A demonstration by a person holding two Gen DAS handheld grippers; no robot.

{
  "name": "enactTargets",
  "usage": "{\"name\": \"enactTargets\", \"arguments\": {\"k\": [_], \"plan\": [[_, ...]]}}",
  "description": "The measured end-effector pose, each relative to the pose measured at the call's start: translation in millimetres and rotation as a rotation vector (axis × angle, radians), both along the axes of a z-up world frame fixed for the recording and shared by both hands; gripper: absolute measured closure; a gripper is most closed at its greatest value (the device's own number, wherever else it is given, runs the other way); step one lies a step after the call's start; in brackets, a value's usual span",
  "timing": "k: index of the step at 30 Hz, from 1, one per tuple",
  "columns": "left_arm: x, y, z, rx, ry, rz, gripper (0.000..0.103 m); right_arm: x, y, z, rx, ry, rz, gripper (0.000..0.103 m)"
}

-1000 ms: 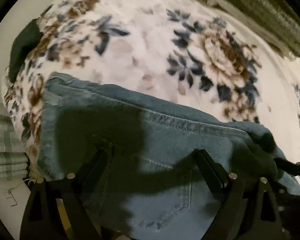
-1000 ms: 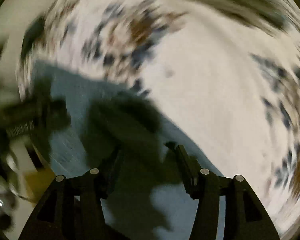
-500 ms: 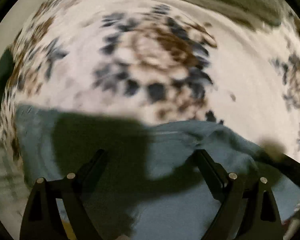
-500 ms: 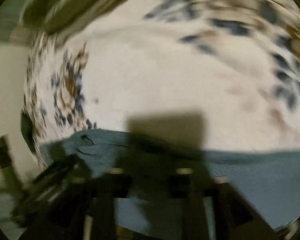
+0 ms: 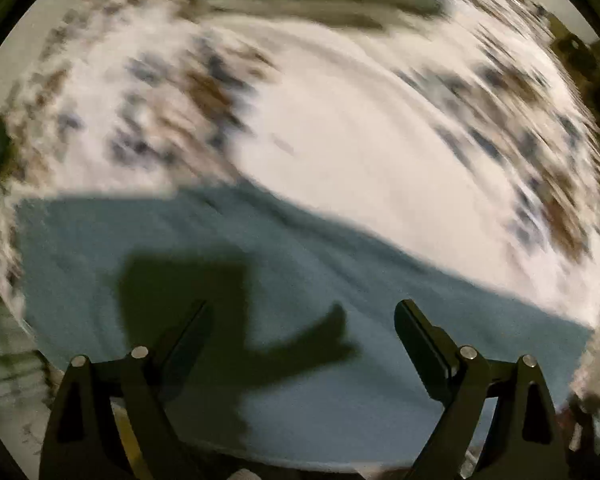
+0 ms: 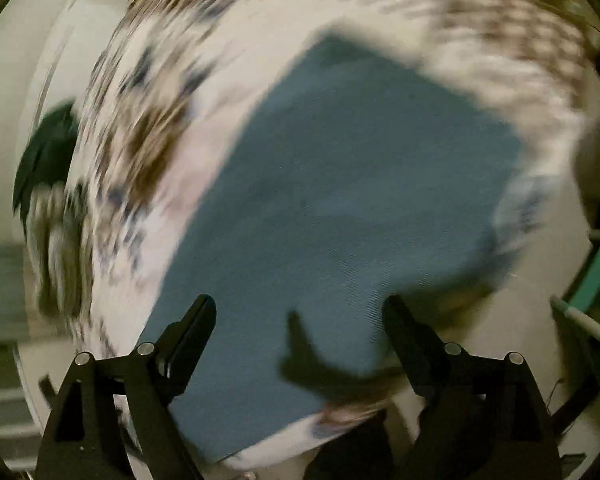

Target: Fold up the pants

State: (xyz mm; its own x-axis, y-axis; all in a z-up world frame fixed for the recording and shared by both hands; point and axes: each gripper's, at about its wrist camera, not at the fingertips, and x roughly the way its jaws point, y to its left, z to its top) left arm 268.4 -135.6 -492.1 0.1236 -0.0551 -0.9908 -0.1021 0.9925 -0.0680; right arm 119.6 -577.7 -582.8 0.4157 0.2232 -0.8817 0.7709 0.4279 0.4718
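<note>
Both views swung over jeans (image 6: 340, 184), left gripper (image 5: 300, 344) spread empty, right gripper (image 6: 298, 336) opening, nothing between.

Right tongs (image 6: 298, 320) way wider than a second ago and opening at this moment, nothing pinched between them. Swung round too: before, looking across the floral bedspread (image 6: 152, 128) with denim only low in view, now staring down at the jeans (image 6: 340, 184) lying as a flat blue slab. Left view slid off the pocket and seam end; the jeans (image 5: 260, 280) now just plain blue, probably a smoother stretch of leg, hard to say through the blur. Other gripper gone from the left view's right edge.
</note>
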Motion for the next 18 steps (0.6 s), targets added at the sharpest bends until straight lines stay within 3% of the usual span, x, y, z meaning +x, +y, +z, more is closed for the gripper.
{"name": "enactTargets", "arguments": {"k": [3, 6, 10, 11, 13, 15, 18], "plan": [[-27.3, -64.9, -19.6, 0.021, 0.073, -0.107, 0.010, -45.8, -53.3, -16.2, -0.023, -0.036, -0.091, 0.020], [-44.7, -112.6, -41.2, 0.042, 0.100, -0.193, 0.010, -68.9, -78.6, -49.8, 0.043, -0.100, -0.149, 0.035], [-56.5, -147.3, -65.3, 0.074, 0.118, -0.254, 0.010, -75.2, -89.9, -75.2, 0.112, -0.255, -0.181, 0.042], [-57.3, -151.0, -70.6, 0.075, 0.121, -0.261, 0.010, -78.8, -92.8, -76.5, 0.125, -0.308, -0.203, 0.055], [-56.9, -153.6, -80.9, 0.076, 0.138, -0.247, 0.009, -84.6, -101.3, -79.3, 0.169, -0.399, -0.242, 0.062], [-53.9, -152.7, -87.2, 0.063, 0.143, -0.233, 0.000, -87.0, -108.8, -82.9, 0.202, -0.462, -0.260, 0.062], [-45.0, -146.8, -93.5, 0.044, 0.141, -0.221, 0.000, -79.1, -119.7, -92.0, 0.240, -0.487, -0.234, 0.055]]}}
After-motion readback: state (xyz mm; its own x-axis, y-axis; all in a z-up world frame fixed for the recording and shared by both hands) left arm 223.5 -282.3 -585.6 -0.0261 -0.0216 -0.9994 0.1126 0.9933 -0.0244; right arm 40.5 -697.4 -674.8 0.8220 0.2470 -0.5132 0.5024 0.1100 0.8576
